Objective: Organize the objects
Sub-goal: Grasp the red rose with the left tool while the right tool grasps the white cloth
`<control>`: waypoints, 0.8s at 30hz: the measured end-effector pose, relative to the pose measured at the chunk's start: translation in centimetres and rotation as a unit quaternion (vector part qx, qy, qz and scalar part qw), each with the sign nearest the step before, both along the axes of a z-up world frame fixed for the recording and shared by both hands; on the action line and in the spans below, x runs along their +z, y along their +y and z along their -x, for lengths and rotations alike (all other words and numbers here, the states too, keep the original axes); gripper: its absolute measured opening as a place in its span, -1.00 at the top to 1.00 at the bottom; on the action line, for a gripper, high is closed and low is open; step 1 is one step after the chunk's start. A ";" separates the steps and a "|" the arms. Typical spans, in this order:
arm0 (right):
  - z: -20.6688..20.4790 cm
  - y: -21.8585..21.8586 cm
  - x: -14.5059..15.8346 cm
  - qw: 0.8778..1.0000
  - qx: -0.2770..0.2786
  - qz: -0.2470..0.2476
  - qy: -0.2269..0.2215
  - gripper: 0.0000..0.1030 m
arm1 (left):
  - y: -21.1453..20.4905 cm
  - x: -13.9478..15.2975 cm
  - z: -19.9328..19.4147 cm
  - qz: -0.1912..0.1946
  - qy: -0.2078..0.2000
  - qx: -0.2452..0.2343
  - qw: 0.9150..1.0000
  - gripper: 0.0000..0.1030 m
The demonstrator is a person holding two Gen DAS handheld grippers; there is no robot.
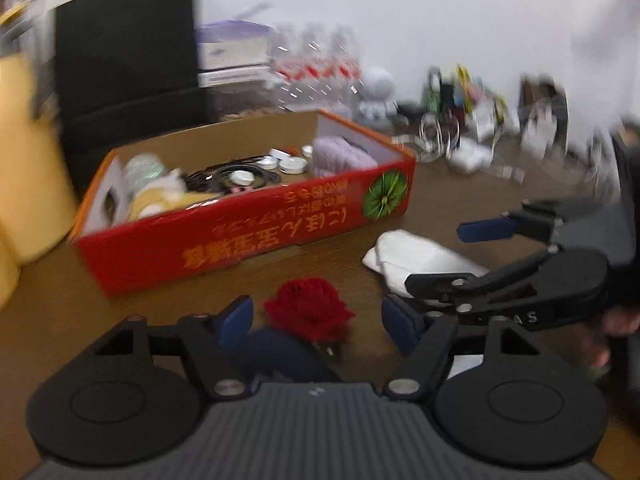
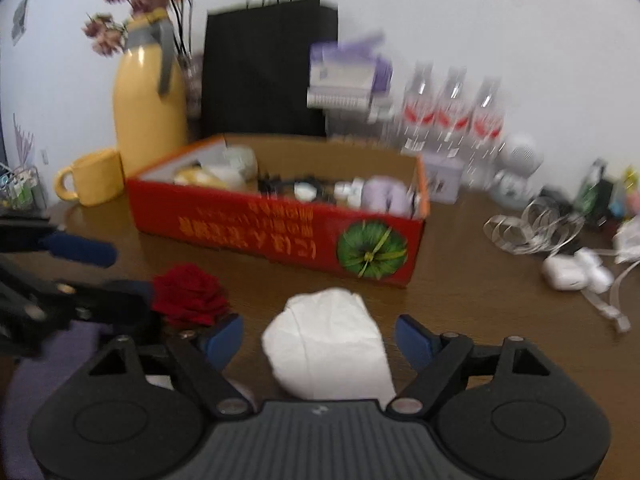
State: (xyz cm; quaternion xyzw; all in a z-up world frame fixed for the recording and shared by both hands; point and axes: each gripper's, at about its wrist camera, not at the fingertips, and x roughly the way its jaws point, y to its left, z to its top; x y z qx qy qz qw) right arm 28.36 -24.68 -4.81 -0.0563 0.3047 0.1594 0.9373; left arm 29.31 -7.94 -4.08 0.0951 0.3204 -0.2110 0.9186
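- Left wrist view: the left gripper (image 1: 316,316) stands spread, its blue pads either side of one red cloth rose (image 1: 309,313) that lies on the brown table (image 1: 200,312). The pads do not press on it; a gap shows on each side.
- The rose lies straight ahead between the fingers, with its short stem end pointing back toward the camera, so the long axis runs along the gripper's own line. A dark blue thing under the rose is too blurred to name.
- One red cardboard box (image 1: 248,236) sits beyond the rose, up and to the left, already holding small tins, black rings and soft bundles too blurred to count.
- One white folded cloth (image 1: 416,256) lies to the right, and the right gripper (image 1: 440,256) reaches in over it, fingers apart.
- Right wrist view: the right gripper (image 2: 320,340) is spread too, straddling the white folded cloth (image 2: 328,340) without squeezing it. The cloth's length runs along the fingers, toward the camera.
- The rose (image 2: 188,296) is on the left, beside the left gripper (image 2: 104,276); each hand is nearest its own item.
- The box (image 2: 280,236) lies just beyond both. Behind it stand three water bottles (image 2: 452,116), one yellow jug (image 2: 148,120) and one yellow mug (image 2: 94,178).
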 end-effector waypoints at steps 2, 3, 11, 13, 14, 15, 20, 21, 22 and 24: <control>-1.8 -0.3 -1.1 0.999 -0.010 -0.013 0.033 -0.39 | -0.7 -1.0 -1.7 -0.008 0.021 -0.001 1.000 -0.31; -2.3 -0.4 -1.3 0.999 -0.013 -0.016 0.039 -0.33 | -0.8 -1.4 -2.4 -0.013 0.027 0.012 0.999 -0.30; -1.8 -0.2 -1.9 0.999 -0.024 -0.007 0.020 0.33 | -0.6 -2.3 -2.8 -0.002 0.026 0.040 0.999 0.34; -1.6 -0.3 -1.8 1.000 -0.025 -0.006 0.018 0.33 | -0.7 -1.4 -1.8 0.003 0.013 0.045 0.999 0.34; -1.5 -0.4 -1.8 0.999 -0.026 -0.011 0.017 0.34 | -0.7 -0.7 -1.0 0.008 0.004 0.045 0.999 0.34; -1.5 -0.7 -1.8 0.999 -0.029 -0.016 0.018 0.35 | -0.4 0.3 0.1 0.019 -0.009 0.040 0.999 0.34; 1.7 -1.8 -0.2 0.998 -0.061 -0.028 -0.019 0.36 | 1.0 4.5 5.3 0.055 -0.053 0.042 0.996 0.34; 2.7 -1.9 0.4 0.997 -0.062 -0.035 -0.030 0.36 | 1.4 5.1 6.5 0.056 -0.059 0.045 0.996 0.34; 3.9 -2.2 1.0 0.996 -0.061 -0.047 -0.039 0.36 | 1.7 5.4 7.6 0.055 -0.064 0.049 0.995 0.34; 6.5 -2.6 2.3 0.995 -0.053 -0.073 -0.050 0.35 | 2.3 5.8 9.7 0.055 -0.070 0.054 0.995 0.34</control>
